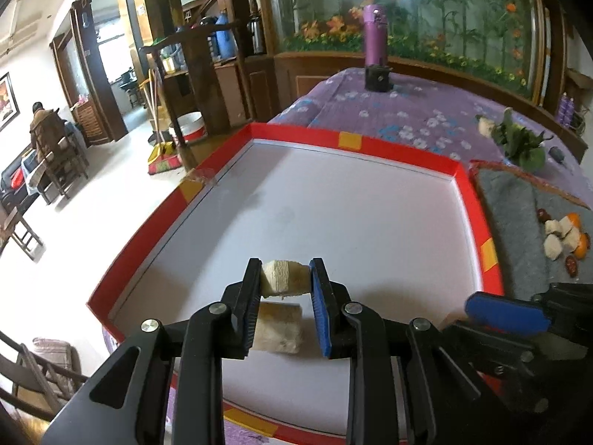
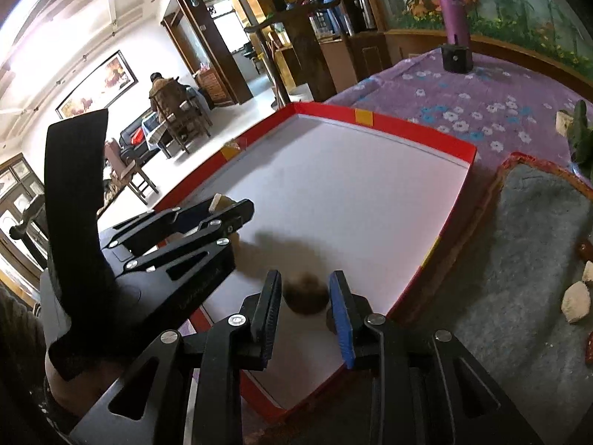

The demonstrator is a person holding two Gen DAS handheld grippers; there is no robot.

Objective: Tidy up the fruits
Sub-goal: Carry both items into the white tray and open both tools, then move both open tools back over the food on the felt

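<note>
Here, left tongs (image 1: 285,309) narrow, pinching pale fruit chunk (image 1: 283,275) between black and blue pads, chunk lifted just above white floor of red-rimmed tray (image 1: 478,200). Second pale chunk (image 1: 278,328) lying flat on tray floor directly below, near front edge. Right tongs (image 2: 305,311) also narrow, around brown round fruit (image 2: 305,293); fruit blurred, both pads at its sides, looks gripped, low over tray floor near front right corner, contact with floor not clear. Left tongs seen from right wrist view at left, over tray's left part. Tray on worktop with purple floral cloth (image 1: 415,118). Grey felt mat (image 1: 519,230) just right of tray, touching or nearly touching rim. On mat: small heap of pale fruit pieces (image 1: 556,237) with orange pieces (image 1: 572,218) and dark red dates (image 1: 543,215). Leafy green sprig (image 1: 519,141) with pale chunk beside it, further back on cloth. Purple bottle (image 1: 376,33) upright in black holder at far end of worktop. Seated person (image 1: 40,126) far off in room at left, back turned.
</note>
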